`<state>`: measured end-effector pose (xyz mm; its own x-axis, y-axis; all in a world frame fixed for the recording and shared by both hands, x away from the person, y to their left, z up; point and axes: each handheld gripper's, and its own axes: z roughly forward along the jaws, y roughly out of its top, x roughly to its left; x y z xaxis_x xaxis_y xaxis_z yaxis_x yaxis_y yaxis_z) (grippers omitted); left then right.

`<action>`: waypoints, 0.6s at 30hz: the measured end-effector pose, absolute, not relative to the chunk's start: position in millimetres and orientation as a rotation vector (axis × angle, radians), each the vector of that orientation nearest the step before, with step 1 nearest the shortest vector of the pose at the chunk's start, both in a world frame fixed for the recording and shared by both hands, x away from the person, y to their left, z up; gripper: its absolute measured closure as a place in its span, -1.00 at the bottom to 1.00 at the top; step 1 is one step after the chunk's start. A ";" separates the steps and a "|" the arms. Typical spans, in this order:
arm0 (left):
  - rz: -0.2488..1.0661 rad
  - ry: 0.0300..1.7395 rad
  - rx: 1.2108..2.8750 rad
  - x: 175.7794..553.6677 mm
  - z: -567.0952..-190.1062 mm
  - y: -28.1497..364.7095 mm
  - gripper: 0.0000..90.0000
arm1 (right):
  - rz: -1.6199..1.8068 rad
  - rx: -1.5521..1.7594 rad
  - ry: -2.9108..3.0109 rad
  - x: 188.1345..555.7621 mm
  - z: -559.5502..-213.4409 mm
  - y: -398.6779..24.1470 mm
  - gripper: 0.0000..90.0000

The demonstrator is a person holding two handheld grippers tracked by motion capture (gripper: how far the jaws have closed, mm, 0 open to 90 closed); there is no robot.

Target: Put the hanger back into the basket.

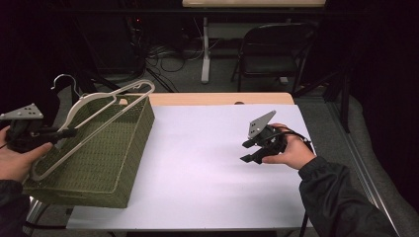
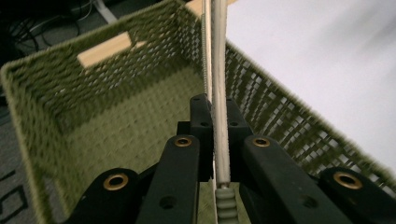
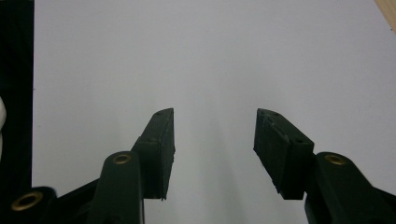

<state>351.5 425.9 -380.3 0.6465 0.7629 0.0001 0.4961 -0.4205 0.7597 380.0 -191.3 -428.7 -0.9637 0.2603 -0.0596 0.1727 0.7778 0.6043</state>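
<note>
While my left claw (image 1: 62, 134) is shut tight on the hanger (image 1: 94, 126), whose long side runs slanted above the green basket (image 1: 106, 163), my right claw (image 1: 253, 150) waits open, far to the basket's right.

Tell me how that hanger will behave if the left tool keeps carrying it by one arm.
The hanger looks stiff, so it should keep its shape. Gripped far off-centre in the left tool, it may pivot. Its ribbed section likely resists slipping.

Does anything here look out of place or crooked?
Only mildly: the green woven basket juts past the table's left edge, and the hanger, clamped in the left gripper, hangs slanted over it.
</note>
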 end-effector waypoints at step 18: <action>0.400 1.059 2.157 363.4 -421.5 446.0 0.94 | 0.914 0.333 2.844 381.4 -433.6 -185.3 0.07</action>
